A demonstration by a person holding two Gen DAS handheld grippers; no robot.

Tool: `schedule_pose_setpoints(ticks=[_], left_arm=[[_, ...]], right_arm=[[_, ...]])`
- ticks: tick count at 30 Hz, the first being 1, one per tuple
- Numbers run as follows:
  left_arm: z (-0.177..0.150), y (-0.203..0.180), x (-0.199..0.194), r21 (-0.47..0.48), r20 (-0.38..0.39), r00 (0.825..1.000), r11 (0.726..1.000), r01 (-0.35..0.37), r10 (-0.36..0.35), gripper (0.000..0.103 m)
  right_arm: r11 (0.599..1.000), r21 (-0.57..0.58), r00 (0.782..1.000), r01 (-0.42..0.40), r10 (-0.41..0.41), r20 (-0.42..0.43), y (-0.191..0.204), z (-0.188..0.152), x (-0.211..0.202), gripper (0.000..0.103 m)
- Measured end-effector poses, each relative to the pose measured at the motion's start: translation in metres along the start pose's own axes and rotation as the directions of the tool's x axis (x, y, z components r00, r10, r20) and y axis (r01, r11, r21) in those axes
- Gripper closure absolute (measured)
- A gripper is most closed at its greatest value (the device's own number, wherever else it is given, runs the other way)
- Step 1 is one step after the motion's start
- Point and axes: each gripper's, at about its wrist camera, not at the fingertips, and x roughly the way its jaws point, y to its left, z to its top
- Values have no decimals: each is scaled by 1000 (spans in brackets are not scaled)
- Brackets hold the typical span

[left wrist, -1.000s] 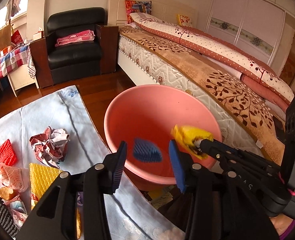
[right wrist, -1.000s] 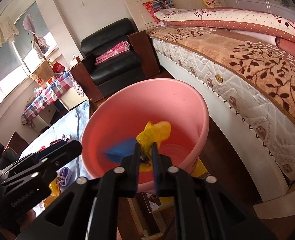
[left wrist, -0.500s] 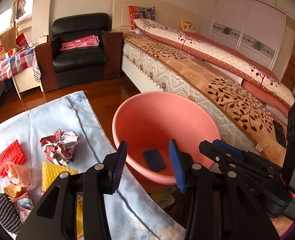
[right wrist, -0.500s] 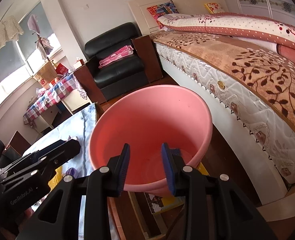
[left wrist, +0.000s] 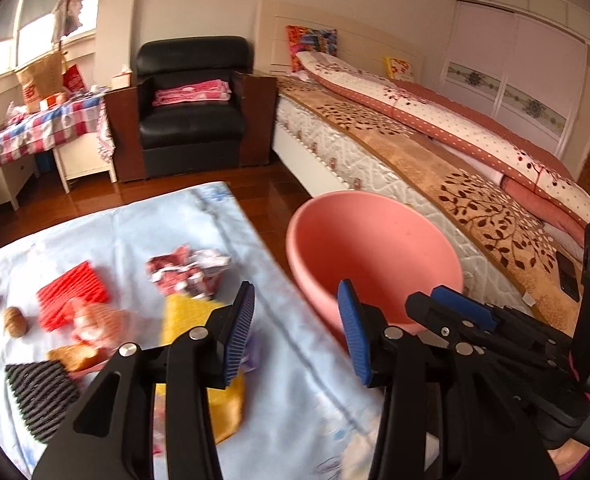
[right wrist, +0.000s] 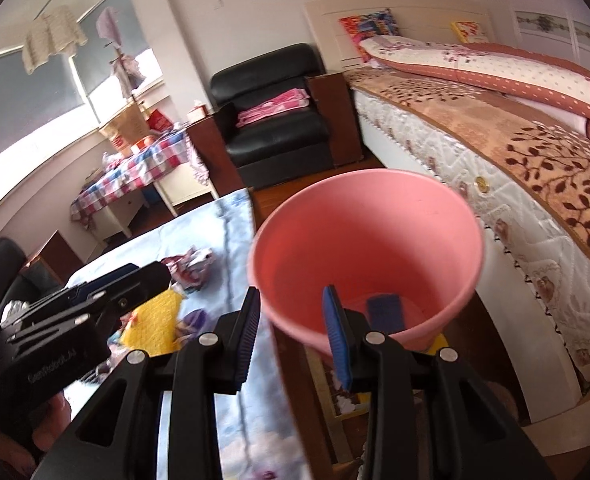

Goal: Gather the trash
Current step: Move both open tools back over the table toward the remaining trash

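Daylight from curved windows (right wrist: pixel 35 128) reaches a black armchair (left wrist: pixel 193 120), a bed (left wrist: pixel 435 160) and reddish wooden floor (left wrist: pixel 95 200).

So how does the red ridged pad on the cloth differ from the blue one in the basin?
The red pad lies on the pale blue cloth, not yet collected; the blue pad already sits at the bottom of the pink basin. The red one shows whole among other scraps; the blue one is partly hidden behind the right gripper's finger. Their relative size can't be judged across views. Both are ridged, roughly rectangular pieces.
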Motion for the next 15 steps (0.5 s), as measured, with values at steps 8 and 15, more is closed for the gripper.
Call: schedule_pose_setpoints(ticks=[8,15], left_arm=[[-17,53,-35,-66,33,995,994,-88,91,59],[-43,97,-62,-96,9,994,989,-111,113,59]], right_arm=[[997,-60,999,-51,49,-23,32,-10,1,70],[988,-115,994,-101,95,-57,59,-21,5,69]])
